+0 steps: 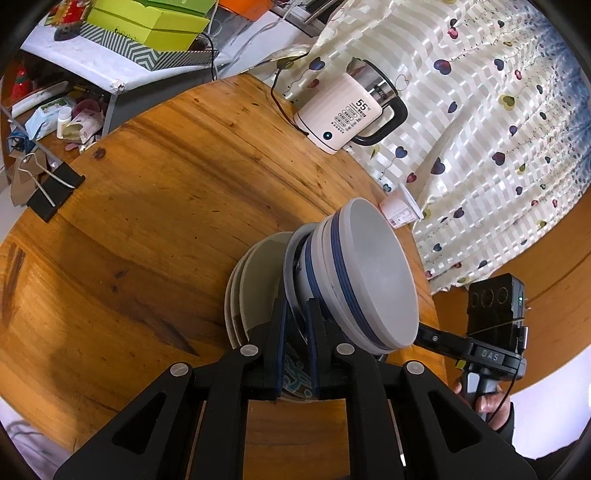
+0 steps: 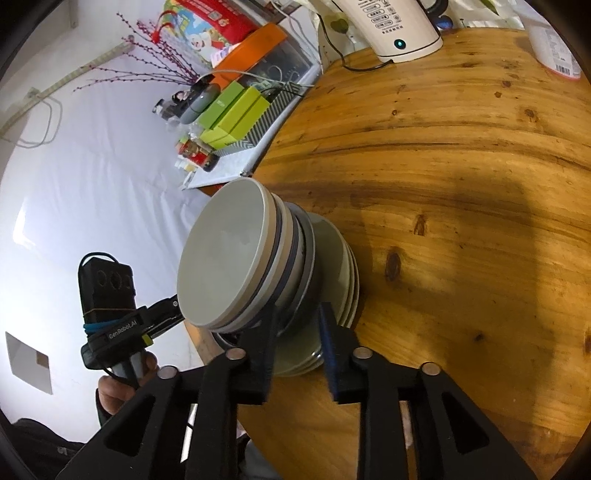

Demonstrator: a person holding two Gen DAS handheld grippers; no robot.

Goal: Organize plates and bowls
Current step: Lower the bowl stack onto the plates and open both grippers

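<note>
A stack of crockery stands on the round wooden table (image 1: pixel 147 221): several white plates (image 1: pixel 255 280) at the bottom, a patterned dark-rimmed plate (image 1: pixel 293 373) on them, and nested white bowls with blue bands (image 1: pixel 369 277) on top. My left gripper (image 1: pixel 295 314) is shut on the patterned plate's rim. In the right wrist view the same bowls (image 2: pixel 229 266) sit over the plates (image 2: pixel 332 273). My right gripper (image 2: pixel 297 317) is open, its fingers either side of the stack's edge, apart from it. Each gripper's body shows in the other's view.
A white electric kettle (image 1: pixel 343 114) with its cord stands at the table's far edge, a small white cup (image 1: pixel 400 210) beside it. A binder clip (image 1: pixel 51 188) grips the table's left edge. Green boxes (image 1: pixel 147 22) lie on a side shelf; a heart-patterned curtain (image 1: pixel 480 129) hangs behind.
</note>
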